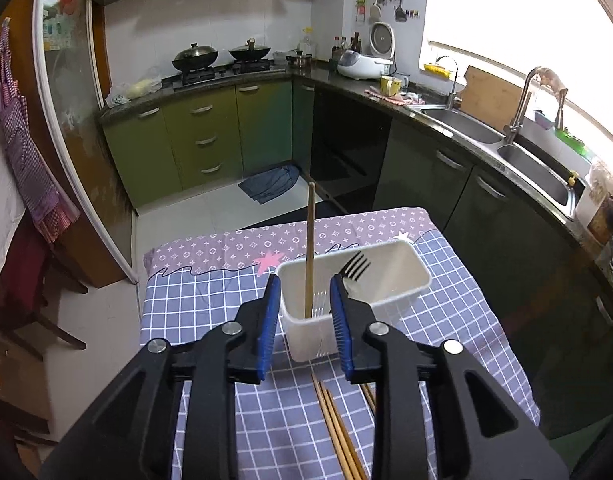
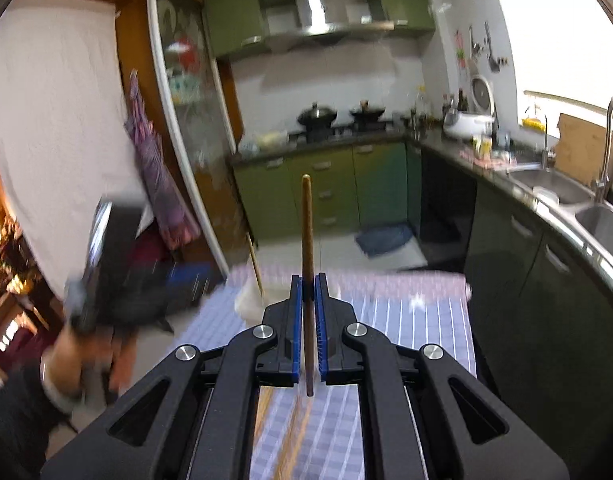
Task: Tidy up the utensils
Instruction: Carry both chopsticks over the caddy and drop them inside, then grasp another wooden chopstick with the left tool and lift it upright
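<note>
A white plastic utensil holder stands on the checked tablecloth. A wooden chopstick stands upright in its near end and a black fork leans inside it. My left gripper is open and empty, its blue pads either side of the holder's near end. Several wooden chopsticks lie on the cloth below it. My right gripper is shut on a dark wooden chopstick, held upright above the table. The holder shows blurred at the left in the right wrist view, with a chopstick in it.
The small table has a purple and blue cloth, with floor to its left and far side. Dark cabinets and a steel double sink run along the right. The left hand and gripper appear blurred at the left of the right wrist view.
</note>
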{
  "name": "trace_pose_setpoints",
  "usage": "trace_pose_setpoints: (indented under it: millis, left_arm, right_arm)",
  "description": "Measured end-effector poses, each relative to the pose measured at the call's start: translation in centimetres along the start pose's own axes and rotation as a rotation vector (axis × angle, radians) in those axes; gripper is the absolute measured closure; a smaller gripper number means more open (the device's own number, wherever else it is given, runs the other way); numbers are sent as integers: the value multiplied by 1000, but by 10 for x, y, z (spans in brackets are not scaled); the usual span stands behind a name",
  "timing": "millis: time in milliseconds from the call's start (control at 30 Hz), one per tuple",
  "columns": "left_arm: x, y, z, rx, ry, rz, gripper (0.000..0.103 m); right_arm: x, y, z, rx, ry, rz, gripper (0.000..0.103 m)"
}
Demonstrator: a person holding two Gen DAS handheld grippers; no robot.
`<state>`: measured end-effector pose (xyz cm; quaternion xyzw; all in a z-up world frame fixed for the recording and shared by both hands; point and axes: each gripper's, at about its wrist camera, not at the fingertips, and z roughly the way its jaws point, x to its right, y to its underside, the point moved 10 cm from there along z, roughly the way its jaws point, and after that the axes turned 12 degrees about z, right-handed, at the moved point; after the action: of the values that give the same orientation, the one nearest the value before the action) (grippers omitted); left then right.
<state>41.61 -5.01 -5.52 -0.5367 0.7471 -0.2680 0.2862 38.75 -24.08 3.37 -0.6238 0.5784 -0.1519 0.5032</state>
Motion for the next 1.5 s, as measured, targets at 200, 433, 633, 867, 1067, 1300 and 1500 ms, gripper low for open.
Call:
trace_pose_setpoints:
  millis: [200,433,633,867,1067,1300,1500]
  left_arm:
    - [-1,33,-20,-25,34,6,78]
    - [4,73,-26,-87,78,7,78]
    - [17,106,-14,-183,142,-8,78]
    - [35,135,7,-288,186,-30,66]
    - [61,165,40,-415,206,-32,66]
    - [72,192,83,-570,194,-85,78]
    - [73,202,105,-626,160,-102,84]
  right_arm:
    - [-5,-41,50,34,41,21,96]
    - [7,-9,115,-102,99,22,96]
    - [9,18,135,-166,117,-5,93]
    - [3,33,76,-107,68,-26,80]
    - [31,120,52,-249,96,-70,74]
    - [92,197,50,-374,140,5,74]
    - [111,216,45,-403,138,34,73]
